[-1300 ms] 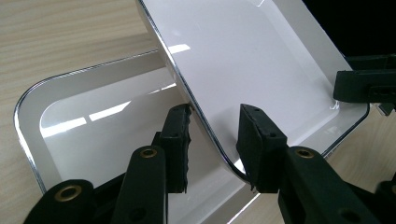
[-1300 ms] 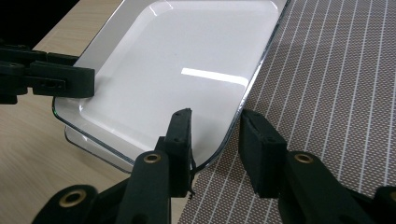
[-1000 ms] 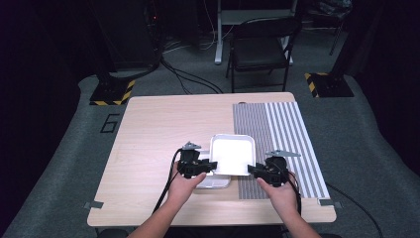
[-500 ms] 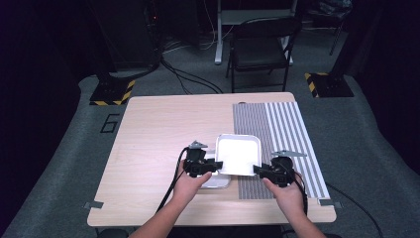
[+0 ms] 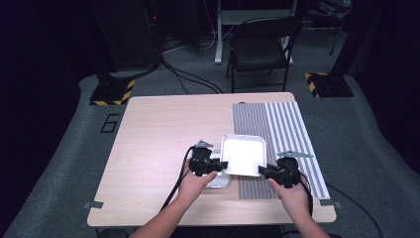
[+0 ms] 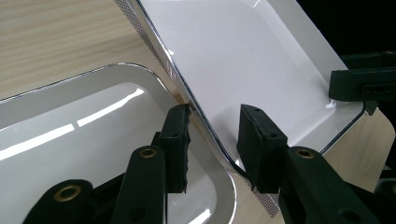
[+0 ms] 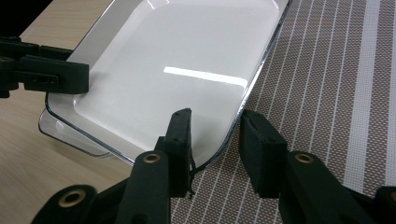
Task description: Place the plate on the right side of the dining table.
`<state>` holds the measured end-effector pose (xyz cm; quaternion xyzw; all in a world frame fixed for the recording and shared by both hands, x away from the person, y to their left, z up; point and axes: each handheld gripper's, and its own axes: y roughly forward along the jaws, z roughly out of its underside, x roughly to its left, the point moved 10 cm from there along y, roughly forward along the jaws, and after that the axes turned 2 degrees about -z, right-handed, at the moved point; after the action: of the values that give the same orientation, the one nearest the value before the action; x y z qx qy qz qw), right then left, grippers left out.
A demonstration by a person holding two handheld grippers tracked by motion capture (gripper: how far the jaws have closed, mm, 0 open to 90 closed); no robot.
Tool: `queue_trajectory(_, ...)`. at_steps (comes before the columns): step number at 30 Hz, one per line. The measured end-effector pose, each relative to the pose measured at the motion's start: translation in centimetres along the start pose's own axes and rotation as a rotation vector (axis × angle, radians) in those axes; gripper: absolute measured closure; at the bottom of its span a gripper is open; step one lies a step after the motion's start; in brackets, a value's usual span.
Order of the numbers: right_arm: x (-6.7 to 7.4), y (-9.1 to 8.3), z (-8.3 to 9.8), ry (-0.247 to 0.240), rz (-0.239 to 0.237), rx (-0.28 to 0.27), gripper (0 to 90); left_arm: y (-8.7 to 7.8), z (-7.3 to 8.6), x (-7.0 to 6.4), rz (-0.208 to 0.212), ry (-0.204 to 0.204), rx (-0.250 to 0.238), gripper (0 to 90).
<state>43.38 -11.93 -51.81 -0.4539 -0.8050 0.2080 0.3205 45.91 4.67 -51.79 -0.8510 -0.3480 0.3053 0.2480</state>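
Both hands and the upper tray (image 5: 242, 154) had shifted rightward since the earlier frames, carrying the tray farther over the striped mat (image 5: 285, 130).

Left gripper (image 5: 221, 165): in the left gripper view (image 6: 212, 140) its jaws straddled the tray's near-left rim, one jaw on each side of the edge; firm clamping could not be confirmed. A second tray (image 6: 93, 126) lay on the table (image 5: 158, 134) below and to the left of these jaws, partly beneath the upper tray.

Right gripper (image 5: 263, 171): in the right gripper view (image 7: 215, 140) its jaws stood either side of the tray's near-right rim; whether the pads were pressing could not be determined. The mat lay directly under and to the right of them.
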Motion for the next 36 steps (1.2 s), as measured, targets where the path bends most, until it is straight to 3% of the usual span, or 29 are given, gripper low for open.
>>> queue_trajectory(36,-1.9,-2.0,0.8,0.029,0.036,-0.019,64.2,2.2,-0.6,-2.2,0.045,0.029,0.025,63.9)
